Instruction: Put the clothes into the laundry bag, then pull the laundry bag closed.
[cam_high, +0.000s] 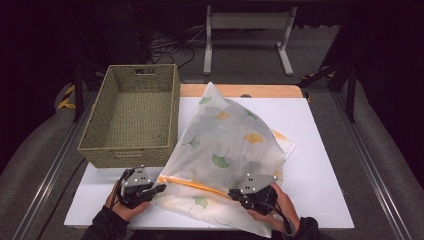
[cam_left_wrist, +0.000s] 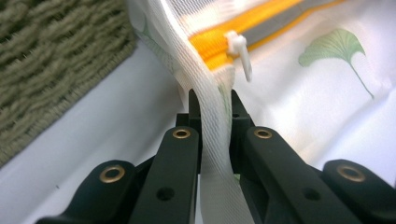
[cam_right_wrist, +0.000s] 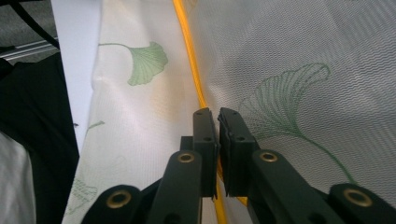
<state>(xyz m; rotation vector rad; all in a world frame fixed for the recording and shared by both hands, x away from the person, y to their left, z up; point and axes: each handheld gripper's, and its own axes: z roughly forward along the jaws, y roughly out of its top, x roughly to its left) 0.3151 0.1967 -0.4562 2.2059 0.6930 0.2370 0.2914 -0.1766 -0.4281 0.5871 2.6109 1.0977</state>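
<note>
We see a white mesh laundry bag printed with green and yellow ginkgo leaves (cam_high: 227, 150) lying on the white surface (cam_high: 320, 165), just beside a woven olive-green rectangular basket (cam_high: 131, 115). Its near edge is lifted between our two hands. Our left claw (cam_high: 159, 188) is clamped on the bag's white corner fabric right beside the white zipper pull (cam_left_wrist: 240, 51) at the end of the orange zipper (cam_high: 192, 184). Our right claw (cam_high: 234, 194) is pinched together on the orange zipper seam further along the same edge.
</note>
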